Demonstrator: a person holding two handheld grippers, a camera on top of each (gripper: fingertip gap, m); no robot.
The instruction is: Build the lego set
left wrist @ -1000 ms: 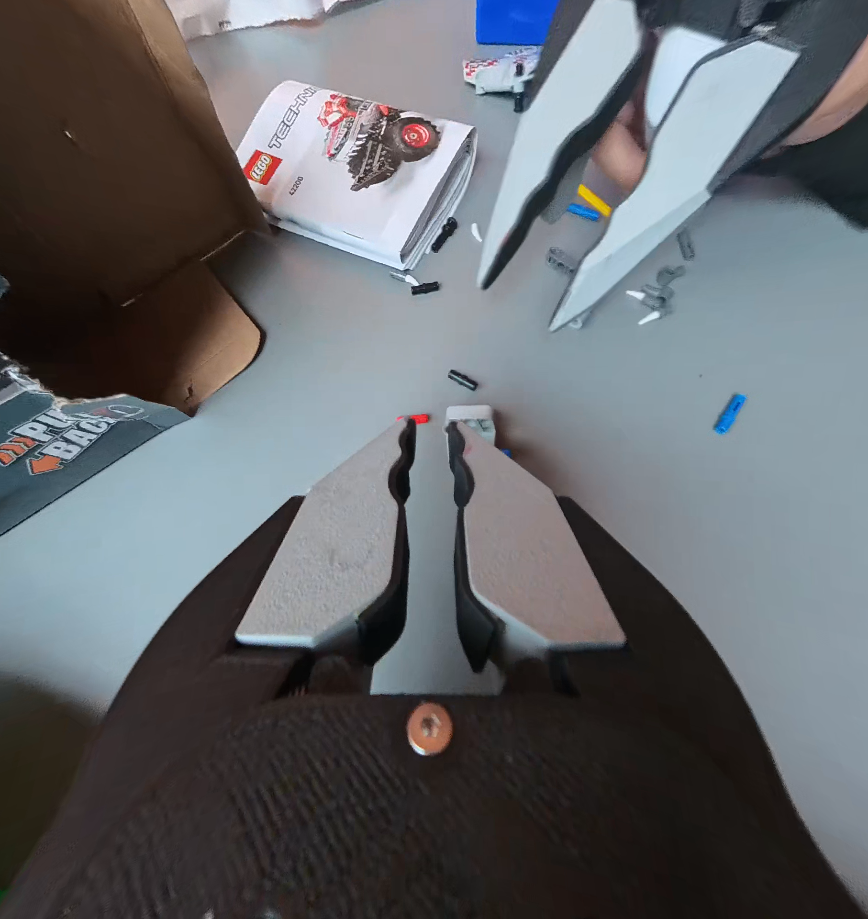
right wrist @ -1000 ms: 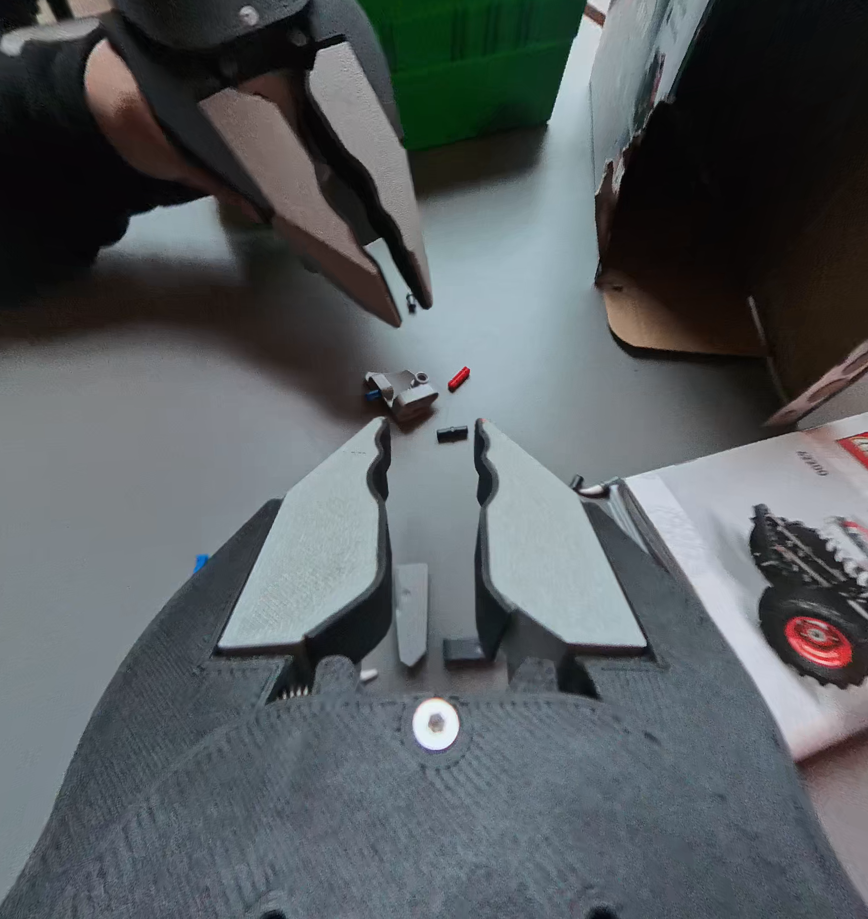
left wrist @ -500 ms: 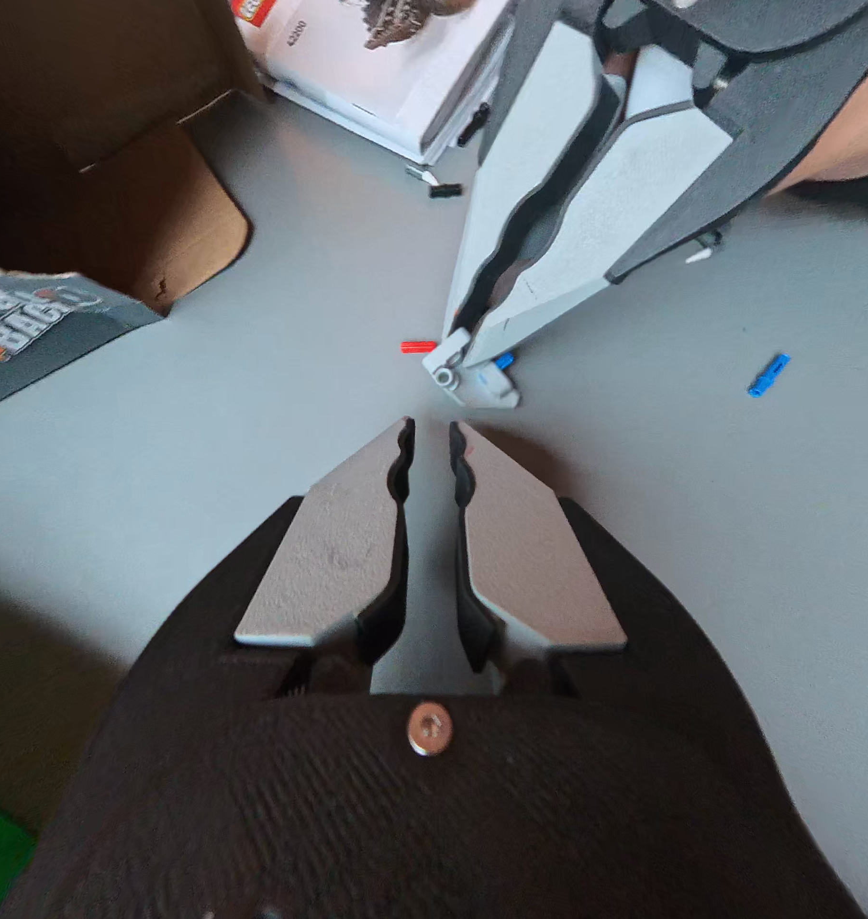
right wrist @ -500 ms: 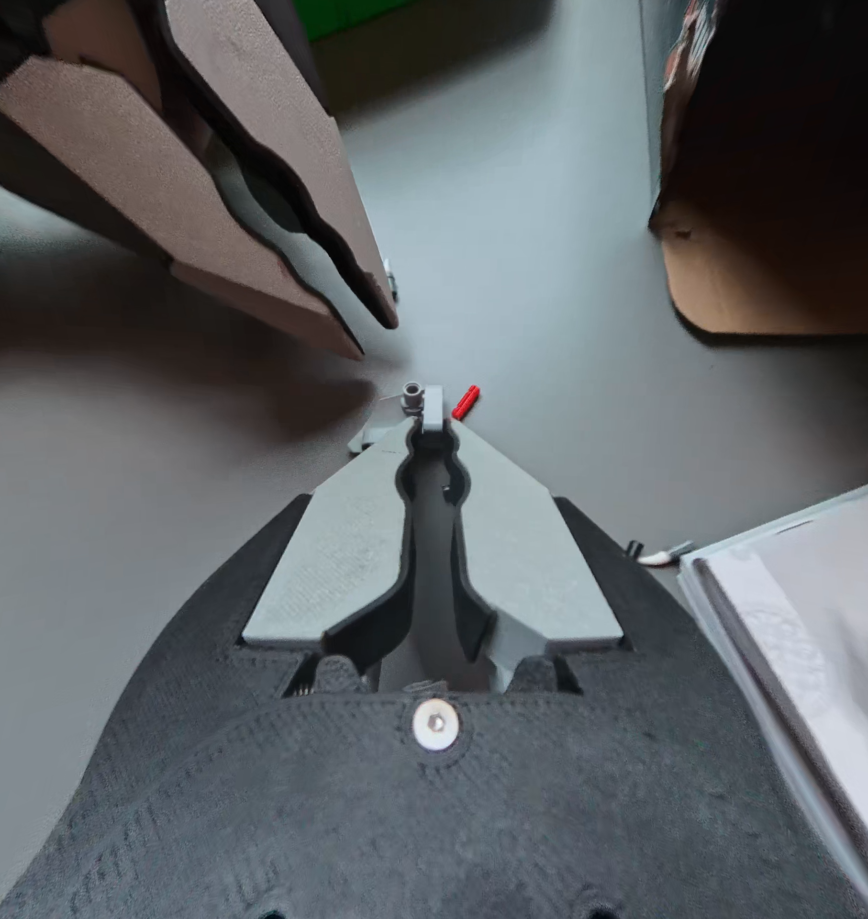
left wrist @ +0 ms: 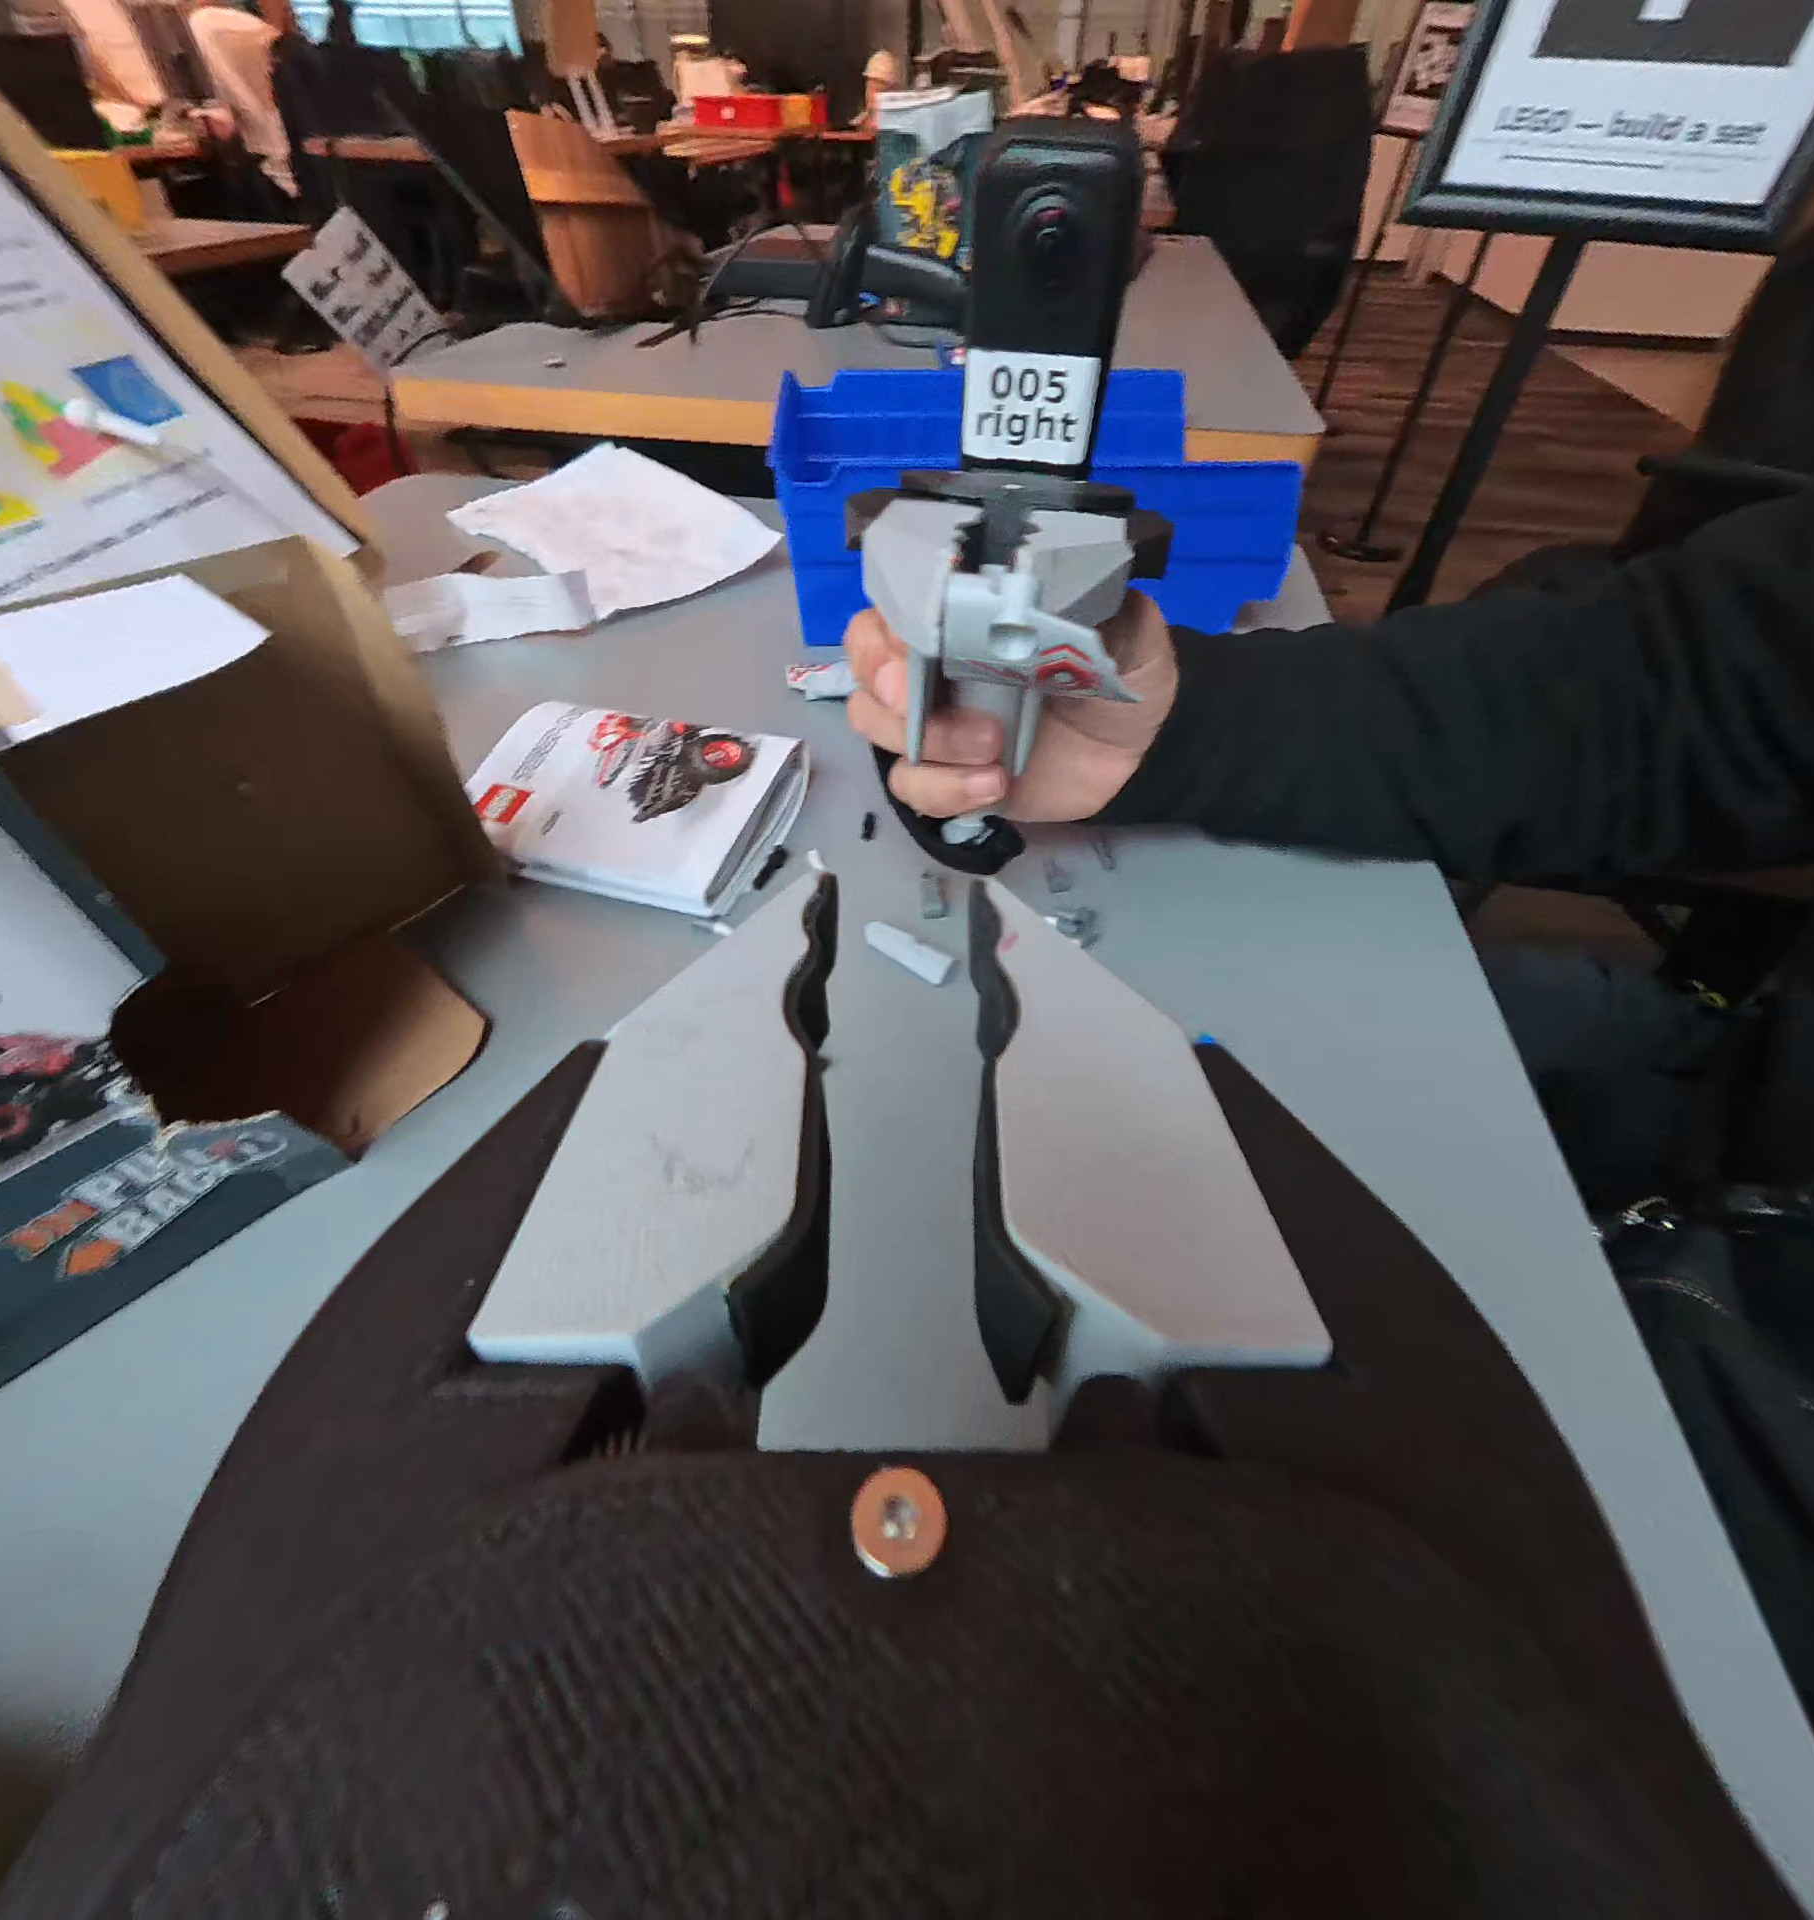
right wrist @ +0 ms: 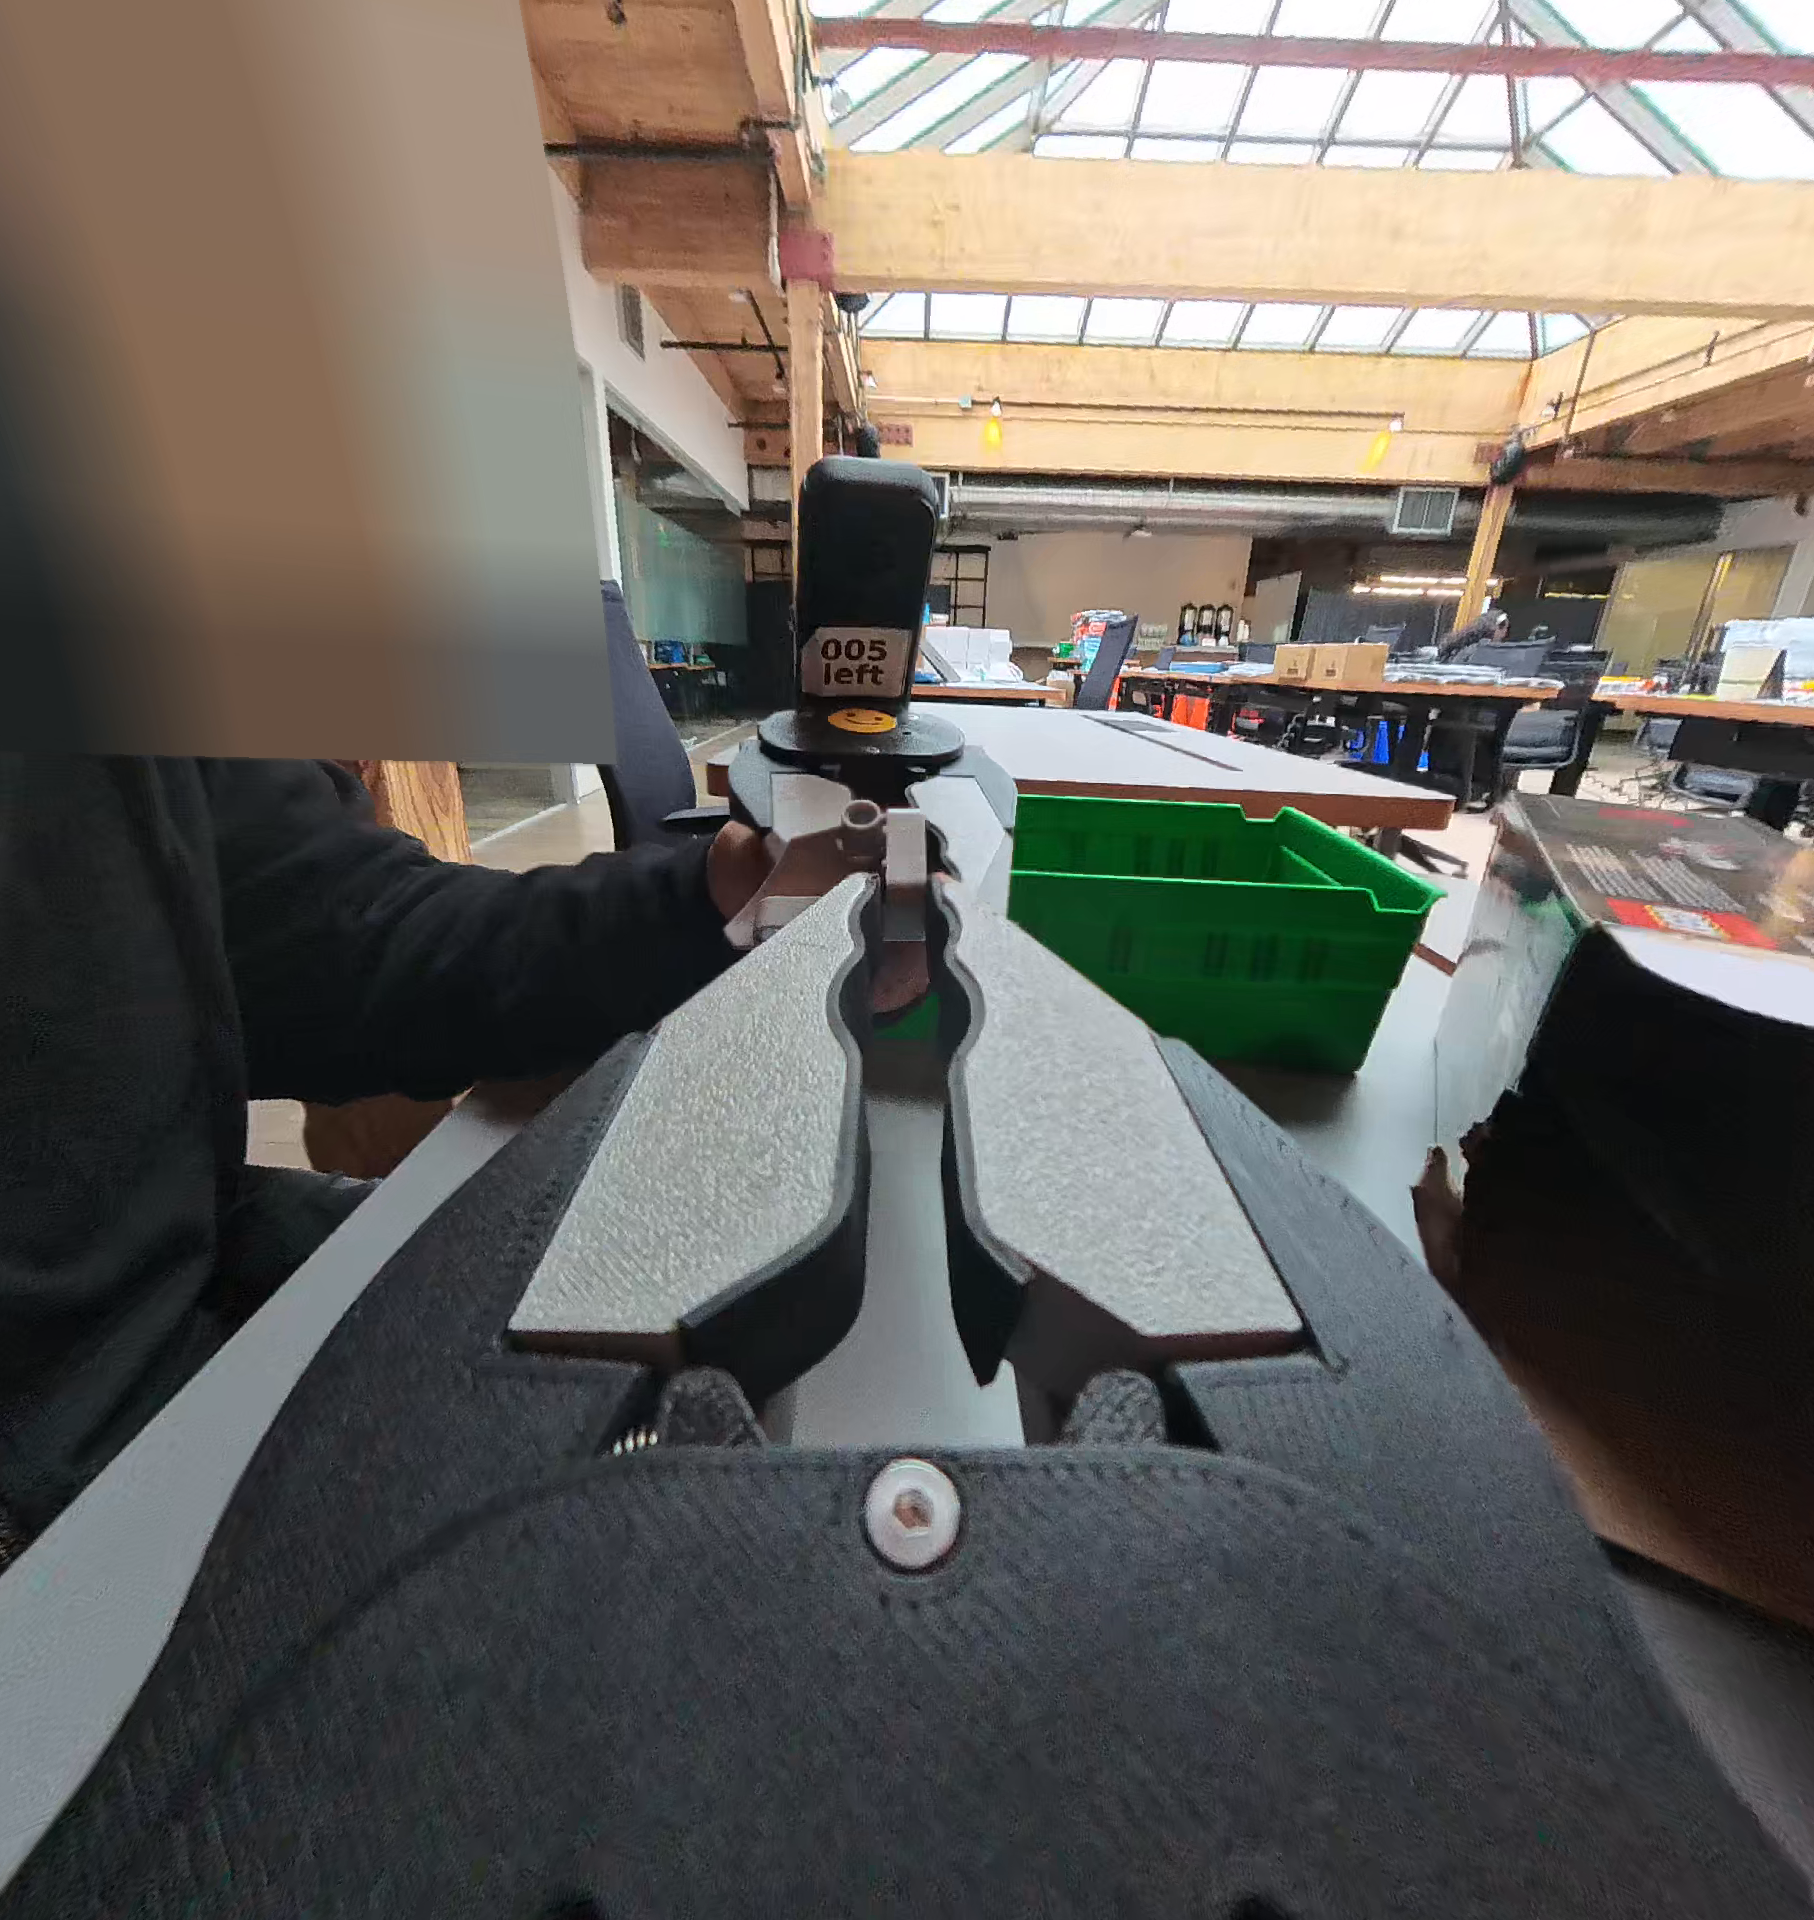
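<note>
My left fingers (left wrist: 901,914): parted, holding nothing, above the grey table (left wrist: 1246,1039)
My right fingers (right wrist: 901,906): clamped on a small light-grey Lego assembly (right wrist: 898,844); raised off the table

Grey desk (left wrist: 1298,1039) strewn with set parts

An instruction booklet (left wrist: 643,800) lies mid-desk; left of it a torn cardboard box (left wrist: 207,769), behind it crumpled paper (left wrist: 612,530) and a blue bin (left wrist: 1225,530), right of it small grey pieces (left wrist: 908,951); a green bin (right wrist: 1204,935) stands on the desk too.
</note>
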